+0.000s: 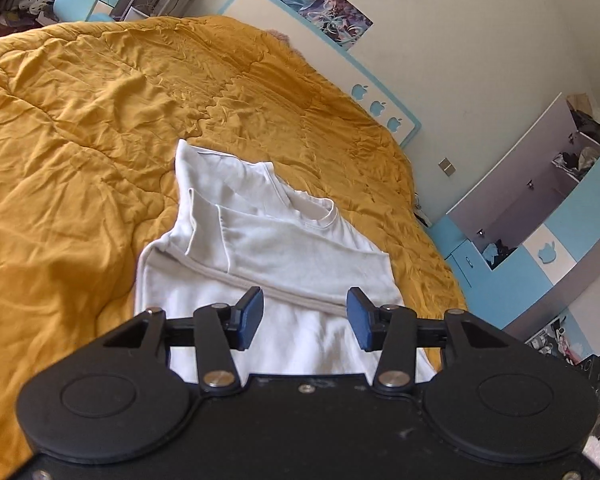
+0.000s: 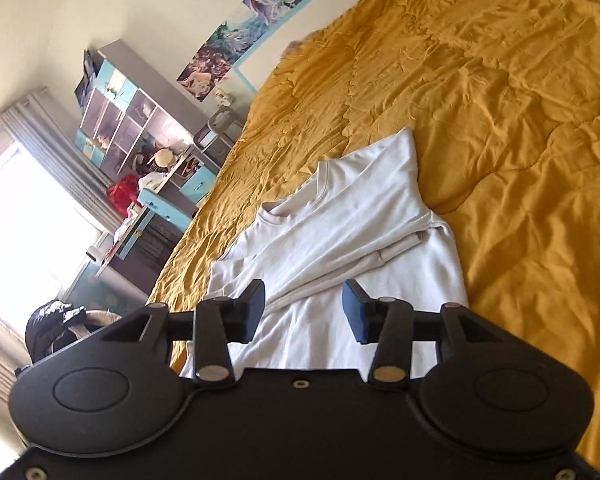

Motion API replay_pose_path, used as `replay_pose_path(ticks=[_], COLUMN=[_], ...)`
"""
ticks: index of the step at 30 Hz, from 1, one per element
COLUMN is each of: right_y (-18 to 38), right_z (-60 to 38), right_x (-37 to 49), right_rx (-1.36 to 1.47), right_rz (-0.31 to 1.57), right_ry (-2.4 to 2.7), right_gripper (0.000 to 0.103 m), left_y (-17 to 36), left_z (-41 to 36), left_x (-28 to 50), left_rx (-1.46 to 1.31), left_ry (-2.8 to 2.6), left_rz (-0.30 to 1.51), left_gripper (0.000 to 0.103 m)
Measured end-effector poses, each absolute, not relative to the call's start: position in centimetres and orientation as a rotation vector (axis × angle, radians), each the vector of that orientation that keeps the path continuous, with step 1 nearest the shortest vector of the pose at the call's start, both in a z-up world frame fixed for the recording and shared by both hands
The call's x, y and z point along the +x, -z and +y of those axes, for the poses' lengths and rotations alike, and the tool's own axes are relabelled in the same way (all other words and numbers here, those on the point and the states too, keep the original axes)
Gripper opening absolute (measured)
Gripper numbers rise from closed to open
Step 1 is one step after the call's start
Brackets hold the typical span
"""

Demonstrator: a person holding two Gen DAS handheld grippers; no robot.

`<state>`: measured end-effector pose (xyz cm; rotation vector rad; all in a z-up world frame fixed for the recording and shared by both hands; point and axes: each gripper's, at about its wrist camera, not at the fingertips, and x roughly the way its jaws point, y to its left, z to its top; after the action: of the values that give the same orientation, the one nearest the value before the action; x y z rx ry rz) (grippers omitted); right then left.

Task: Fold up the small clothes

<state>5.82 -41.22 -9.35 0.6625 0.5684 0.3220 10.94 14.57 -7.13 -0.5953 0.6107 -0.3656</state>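
Note:
A small white long-sleeved shirt [image 1: 268, 248] lies flat on a mustard-yellow quilt [image 1: 80, 140], sides and sleeves folded inward across its body, collar pointing away. My left gripper [image 1: 304, 316] is open and empty, hovering just above the shirt's near hem end. The same shirt shows in the right wrist view [image 2: 340, 232] on the quilt [image 2: 520, 140]. My right gripper [image 2: 303, 312] is open and empty, above the lower part of the shirt.
The bed has a white and blue headboard [image 1: 320, 40] against the wall. Blue and grey cabinets [image 1: 540, 220] stand beside the bed. A cluttered desk and shelves [image 2: 140, 152] and a bright window [image 2: 20, 220] lie on the other side.

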Motion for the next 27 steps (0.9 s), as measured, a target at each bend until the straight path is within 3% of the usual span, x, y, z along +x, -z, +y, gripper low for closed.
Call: replay_pose_path(ticks=[5, 11, 27], right_y=[9.4, 13.2, 17.9], right_z=[-43.7, -44.5, -43.5], right_x=[-1.0, -4.7, -4.6], right_rx=[0.595, 0.598, 0.703], right_rz=[0.601, 0.704, 0.834], right_ry=[-0.301, -0.214, -0.264], right_gripper=[0.045, 0.046, 0.048], left_y=[8.0, 13.0, 16.6], left_z=[16.9, 18.3, 17.6], left_x=[4.3, -0.4, -2.6], left_rx=[-0.599, -0.74, -0.901], left_ry=[0.295, 0.232, 0.28], left_rz=[0.68, 0.817, 0.929], left_gripper=[0.048, 0.048, 0.047])
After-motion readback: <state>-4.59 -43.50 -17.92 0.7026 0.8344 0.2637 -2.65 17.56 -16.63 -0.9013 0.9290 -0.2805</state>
